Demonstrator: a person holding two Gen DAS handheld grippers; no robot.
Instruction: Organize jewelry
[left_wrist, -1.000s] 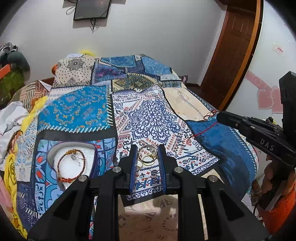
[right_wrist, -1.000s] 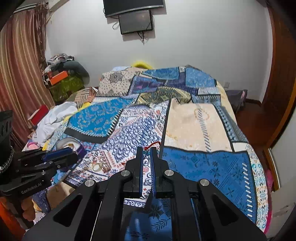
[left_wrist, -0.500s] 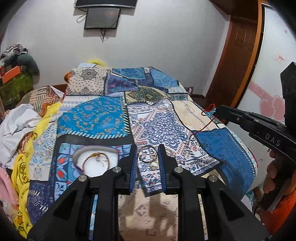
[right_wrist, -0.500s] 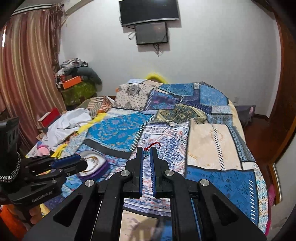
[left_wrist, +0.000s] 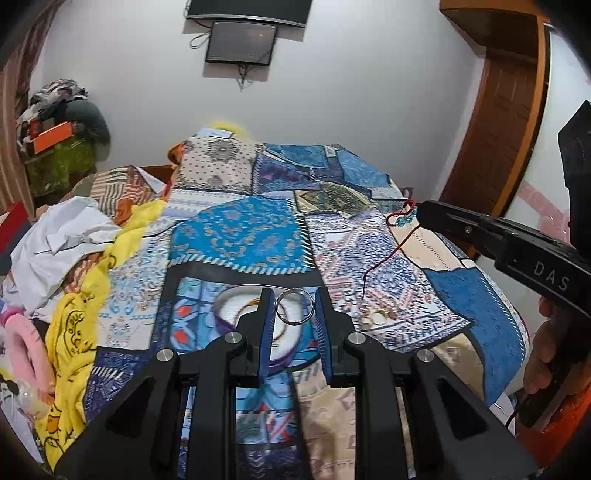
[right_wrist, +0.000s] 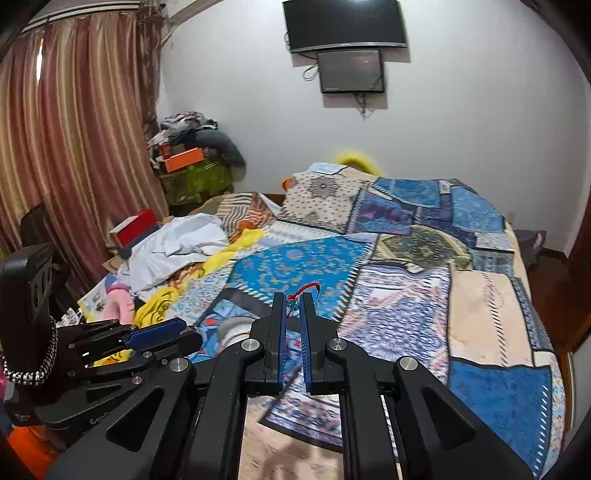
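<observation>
Currently left hand-held gripper (left_wrist: 294, 310) pinches thin silver metal bangles (left_wrist: 294, 307) at frame centre; right hand-held gripper (right_wrist: 292, 308) pinches red thread bracelet (right_wrist: 303, 290).

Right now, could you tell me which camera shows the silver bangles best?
The left wrist view: the silver bangles sit centred between the left tool's fingers. In the right wrist view they are hidden behind that tool.

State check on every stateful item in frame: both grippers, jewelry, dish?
left gripper: shut on silver bangles, lifted off the bedspread
silver bangles: held between the gripper fingers
right gripper: shut on red thread bracelet
red thread bracelet: pinched, tail dangling
white dish: on the bed, a bracelet inside
small rings: loose on the bedspread
</observation>
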